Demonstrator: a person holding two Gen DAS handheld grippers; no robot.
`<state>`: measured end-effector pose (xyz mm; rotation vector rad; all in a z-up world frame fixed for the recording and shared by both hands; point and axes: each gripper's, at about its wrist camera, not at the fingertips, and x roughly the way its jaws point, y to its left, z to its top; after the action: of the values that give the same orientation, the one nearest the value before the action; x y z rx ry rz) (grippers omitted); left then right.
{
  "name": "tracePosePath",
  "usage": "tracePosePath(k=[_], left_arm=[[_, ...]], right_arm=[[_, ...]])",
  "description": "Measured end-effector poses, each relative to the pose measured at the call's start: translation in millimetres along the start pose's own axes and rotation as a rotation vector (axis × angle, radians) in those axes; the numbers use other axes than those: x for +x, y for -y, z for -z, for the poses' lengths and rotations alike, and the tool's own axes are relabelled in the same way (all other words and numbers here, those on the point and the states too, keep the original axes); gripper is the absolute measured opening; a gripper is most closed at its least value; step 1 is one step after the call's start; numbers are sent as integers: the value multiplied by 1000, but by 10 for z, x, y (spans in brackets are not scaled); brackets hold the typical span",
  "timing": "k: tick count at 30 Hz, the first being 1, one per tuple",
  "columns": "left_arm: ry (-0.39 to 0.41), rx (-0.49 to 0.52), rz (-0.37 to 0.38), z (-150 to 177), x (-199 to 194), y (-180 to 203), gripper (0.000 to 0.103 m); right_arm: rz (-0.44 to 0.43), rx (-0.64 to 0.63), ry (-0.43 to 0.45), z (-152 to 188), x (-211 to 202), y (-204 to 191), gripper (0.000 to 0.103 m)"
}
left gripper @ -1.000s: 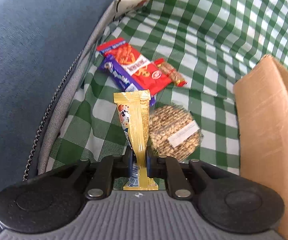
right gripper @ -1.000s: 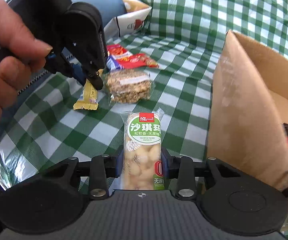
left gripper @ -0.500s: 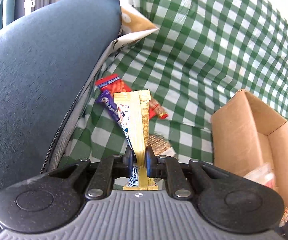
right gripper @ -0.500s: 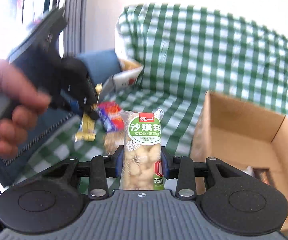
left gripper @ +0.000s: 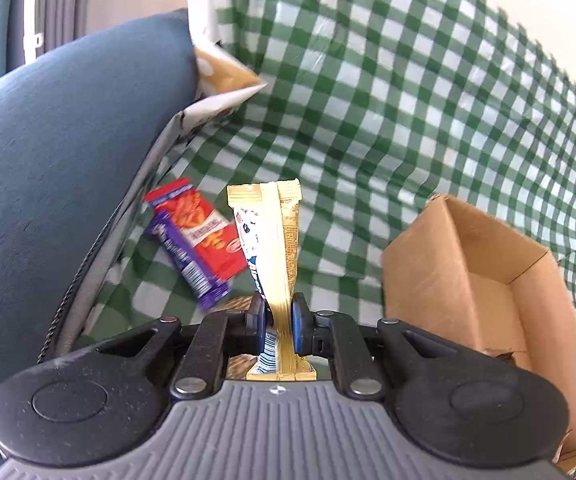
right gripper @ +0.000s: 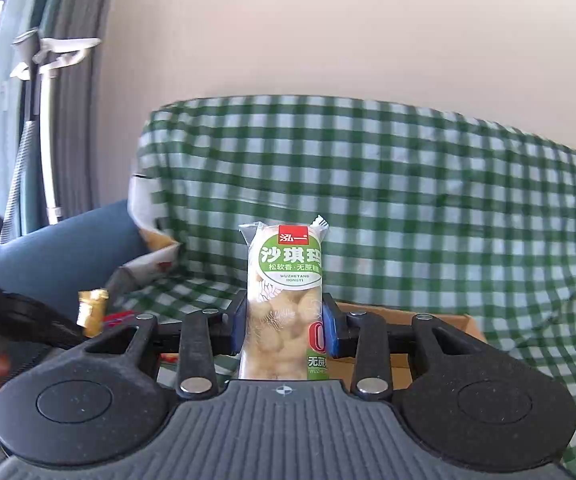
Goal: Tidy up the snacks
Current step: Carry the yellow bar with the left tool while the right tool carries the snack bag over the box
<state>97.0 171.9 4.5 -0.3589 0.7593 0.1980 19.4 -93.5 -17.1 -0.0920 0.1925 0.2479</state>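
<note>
Meanwhile, clamping the left gripper (left gripper: 279, 322) on an upright gold snack stick (left gripper: 272, 248) with the cardboard box (left gripper: 483, 276) lying at three o'clock, and pinching the right gripper (right gripper: 284, 326) on a green-labelled pastry pack (right gripper: 288, 300) above the checked cloth (right gripper: 427, 208).

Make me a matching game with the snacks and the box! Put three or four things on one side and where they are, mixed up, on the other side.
Things:
1. gold snack packet
2. green-label pastry pack
3. red snack packet
4. cardboard box

Places:
A. lying on the checked cloth beside the blue cushion
B. pinched in the left claw
C. standing open on the checked cloth
D. pinched in the right claw

Pairs: 1-B, 2-D, 3-A, 4-C
</note>
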Motion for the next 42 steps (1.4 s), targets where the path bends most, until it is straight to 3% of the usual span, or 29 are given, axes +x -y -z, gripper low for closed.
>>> tracePosePath(k=[4,8,21,30,42], left_arm=[[53,1,43,-15,-45,187,13],[120,36,104,-6,-102,469,13],[299,383,313,334,-268,1579,13],[294,419,399,395,-112,1910,13],[271,395,450,380,-103,1916,13]], right_arm=[[79,116,-46,165,76,394,38],[108,147,-24,220,-57,550,38],[152,105,-45,323,-33,759,38],[183,95,-59,347,-7,768,38],[190,75,-63,330,98,691,38]])
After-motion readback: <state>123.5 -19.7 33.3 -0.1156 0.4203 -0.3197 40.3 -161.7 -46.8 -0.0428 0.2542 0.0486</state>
